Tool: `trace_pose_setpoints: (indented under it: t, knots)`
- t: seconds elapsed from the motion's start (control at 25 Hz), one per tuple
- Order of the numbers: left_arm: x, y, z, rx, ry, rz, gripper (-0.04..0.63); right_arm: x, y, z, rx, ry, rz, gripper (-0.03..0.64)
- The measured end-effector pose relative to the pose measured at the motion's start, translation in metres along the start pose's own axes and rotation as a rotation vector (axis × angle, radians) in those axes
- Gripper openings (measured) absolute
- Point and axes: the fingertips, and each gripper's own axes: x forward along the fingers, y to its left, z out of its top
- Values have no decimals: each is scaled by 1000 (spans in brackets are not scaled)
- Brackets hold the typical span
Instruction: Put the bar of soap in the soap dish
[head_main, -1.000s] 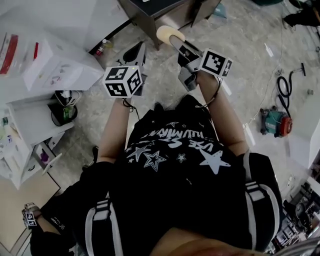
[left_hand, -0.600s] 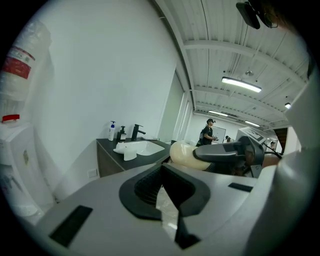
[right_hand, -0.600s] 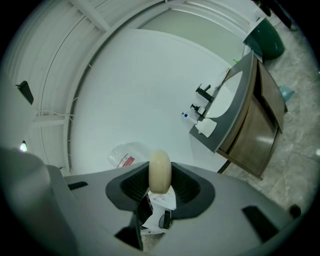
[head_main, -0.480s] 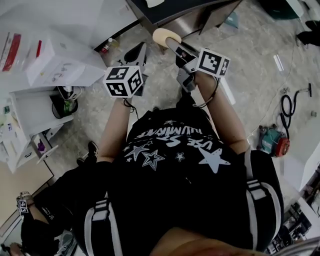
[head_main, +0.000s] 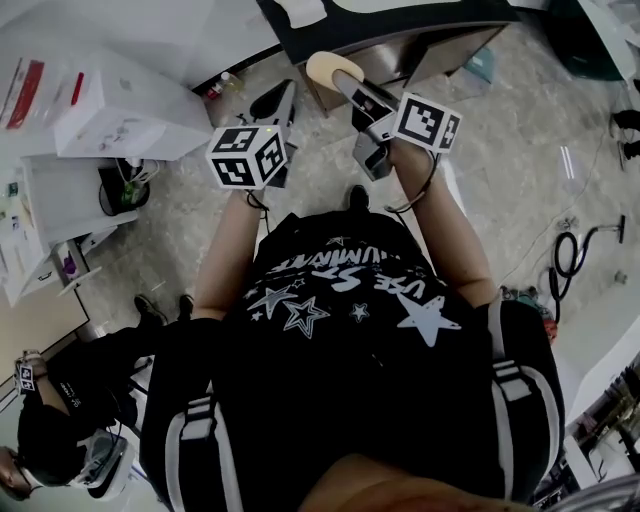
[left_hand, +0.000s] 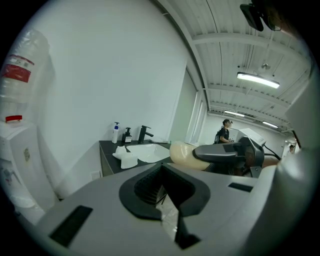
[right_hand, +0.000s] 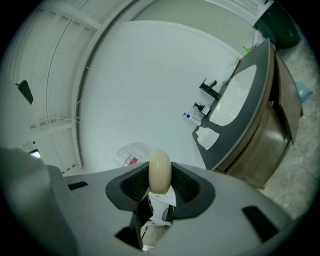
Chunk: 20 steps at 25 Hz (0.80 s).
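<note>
Right gripper (right_hand: 160, 192) is clamped on the soap (right_hand: 160, 170), held edge-on and poking out front. I think the dish (right_hand: 207, 136) is that white thing on the counter (right_hand: 227, 145) beside the sink (right_hand: 234, 99), ahead and well apart. Left gripper (left_hand: 162, 192) has its jaws apart, nothing in them.

- Left gripper (left_hand: 165, 194): left of the right gripper (right_hand: 160, 190); both are ahead of the person's chest, above the floor (head_main: 520, 130).
- Bar of soap (right_hand: 160, 170): on edge between the right gripper's jaws.
- Counter (left_hand: 107, 149): ahead of both grippers, against the wall.
- Sink (left_hand: 148, 150): set in the counter.
- Faucet (left_hand: 145, 133): behind the sink, at the wall.
- Pump bottle (left_hand: 116, 132) and small dispenser (left_hand: 128, 135): on the counter, left of the faucet.
- Soap dish (left_hand: 128, 161): on the counter's near end, just beside the sink, well apart from the soap.
- Box (head_main: 120, 100): left of the left gripper.
- Second person (head_main: 50, 450): at the wearer's left.
</note>
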Motion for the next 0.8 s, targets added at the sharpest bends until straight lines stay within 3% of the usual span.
trace_pose_setpoints:
  t: [0.44, 0.8]
  knots:
    - [35, -20, -3, -36, -26, 98, 11, -15, -35, 40, -25, 88, 46, 129]
    - [32, -6, -4, -53, -25, 144, 11, -4, -46, 43, 11, 96, 38, 129]
